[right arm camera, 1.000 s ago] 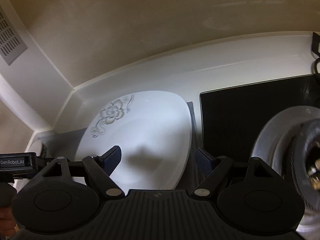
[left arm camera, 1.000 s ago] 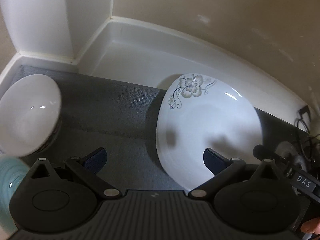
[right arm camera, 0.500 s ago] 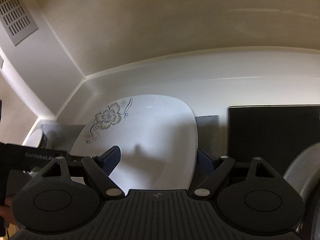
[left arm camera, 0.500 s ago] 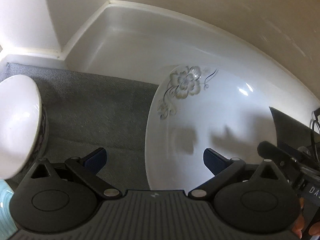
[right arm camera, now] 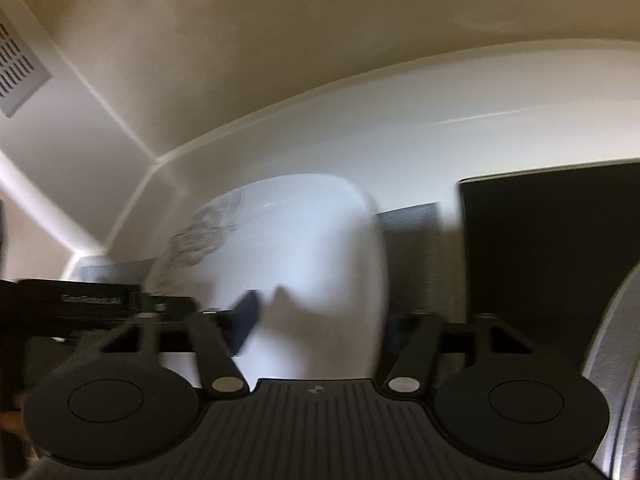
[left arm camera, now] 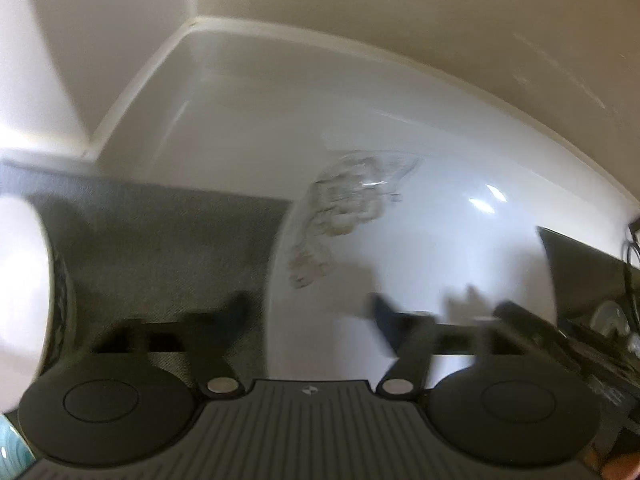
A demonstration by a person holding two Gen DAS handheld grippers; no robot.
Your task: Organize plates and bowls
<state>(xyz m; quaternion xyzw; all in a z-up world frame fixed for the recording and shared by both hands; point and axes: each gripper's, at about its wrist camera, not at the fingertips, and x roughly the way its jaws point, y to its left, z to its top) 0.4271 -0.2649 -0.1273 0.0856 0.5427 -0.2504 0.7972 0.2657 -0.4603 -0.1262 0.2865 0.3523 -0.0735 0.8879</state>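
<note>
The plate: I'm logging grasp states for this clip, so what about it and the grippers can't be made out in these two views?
- Left wrist view: the plate's flower print is smeared by motion blur; its near edge is hidden behind the left gripper.
- Right wrist view: the right gripper straddles the plate's edge; blur hides whether its fingers touch.
- Left wrist view: the bowl is cut off by the left edge.
</note>
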